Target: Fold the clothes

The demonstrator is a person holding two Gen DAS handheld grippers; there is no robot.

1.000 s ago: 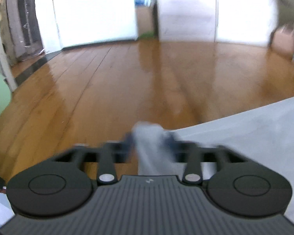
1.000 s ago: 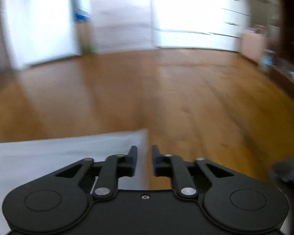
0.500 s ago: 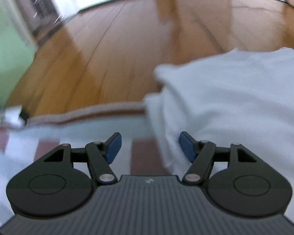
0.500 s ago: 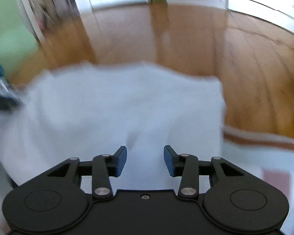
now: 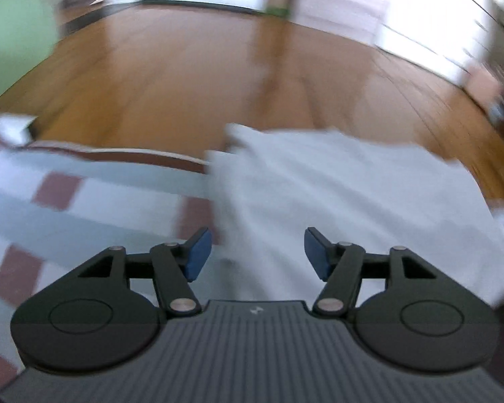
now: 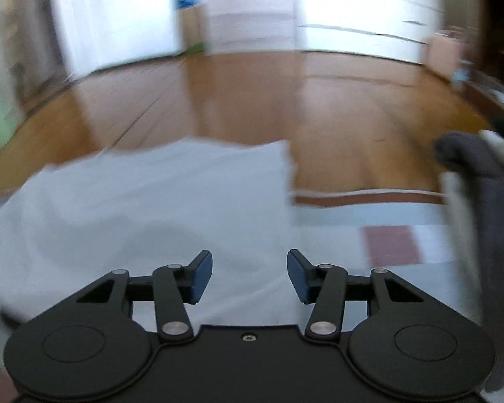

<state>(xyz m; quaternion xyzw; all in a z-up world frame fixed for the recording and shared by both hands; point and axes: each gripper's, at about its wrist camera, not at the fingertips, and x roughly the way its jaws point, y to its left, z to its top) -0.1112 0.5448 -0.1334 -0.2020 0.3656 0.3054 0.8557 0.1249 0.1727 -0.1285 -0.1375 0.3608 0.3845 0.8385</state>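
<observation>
A white garment (image 5: pixel 352 194) lies spread on a checked white-and-maroon cloth (image 5: pixel 84 198). My left gripper (image 5: pixel 255 255) is open and empty, its blue-padded fingers over the garment's left edge. The garment also shows in the right wrist view (image 6: pixel 158 201), filling the left and middle. My right gripper (image 6: pixel 250 277) is open and empty over the garment's near part, left of its right edge. Both views are motion-blurred.
A dark grey garment pile (image 6: pixel 480 181) sits at the right on the checked cloth (image 6: pixel 393 245). The cloth's far edge (image 5: pixel 117 154) borders a wooden floor (image 5: pixel 252 77). White walls and cabinets (image 6: pixel 352 6) stand at the back.
One second ago my left gripper was shut on the white cloth, held up. Since then both grippers opened, the garment dropped flat, and both views rose slightly.
</observation>
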